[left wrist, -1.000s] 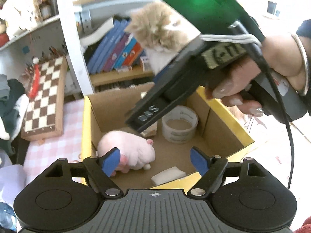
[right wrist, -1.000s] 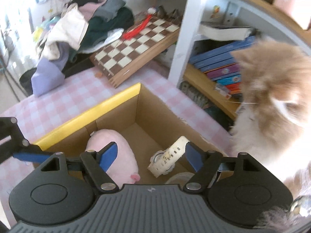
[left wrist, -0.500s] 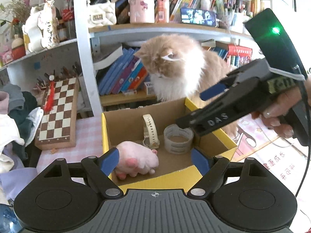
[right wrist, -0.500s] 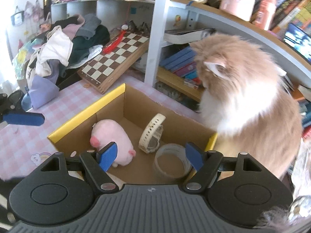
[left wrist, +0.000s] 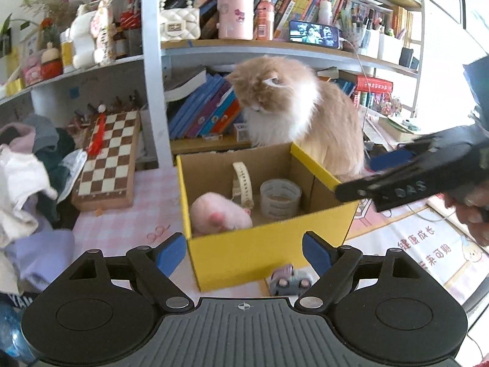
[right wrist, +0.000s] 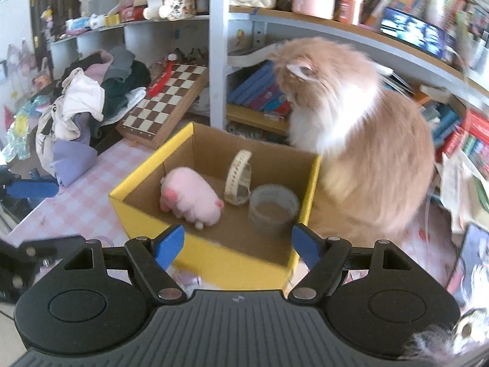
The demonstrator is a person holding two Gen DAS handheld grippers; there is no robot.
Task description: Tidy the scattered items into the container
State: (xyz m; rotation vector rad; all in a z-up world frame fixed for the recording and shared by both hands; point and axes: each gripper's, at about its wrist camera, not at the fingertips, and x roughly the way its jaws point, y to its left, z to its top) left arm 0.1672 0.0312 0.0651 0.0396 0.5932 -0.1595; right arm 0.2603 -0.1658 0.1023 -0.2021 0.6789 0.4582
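Observation:
A yellow cardboard box (left wrist: 262,257) stands on the pink checked table. Inside it lie a pink plush pig (left wrist: 220,217), a cream watch (left wrist: 243,183) leaning upright, and a tape roll (left wrist: 280,197). A small toy car (left wrist: 290,279) sits on the table against the box's front wall. My left gripper (left wrist: 244,253) is open and empty, low in front of the box. My right gripper (right wrist: 238,246) is open and empty too, near the box (right wrist: 244,263) above its front right corner. The right wrist view shows the pig (right wrist: 191,198), watch (right wrist: 238,177) and tape roll (right wrist: 273,209).
A fluffy orange and white cat (left wrist: 293,116) sits against the box's far right side, head bent over it. A chessboard (left wrist: 108,159) leans at the left beside a clothes pile (left wrist: 27,171). Crowded bookshelves (left wrist: 275,46) rise behind. A hand (left wrist: 470,211) holds the right gripper's handle.
Both grippers have drawn back from the box, which looks smaller now. The right gripper left its spot above the box and is off to its right. The toy car has come into view.

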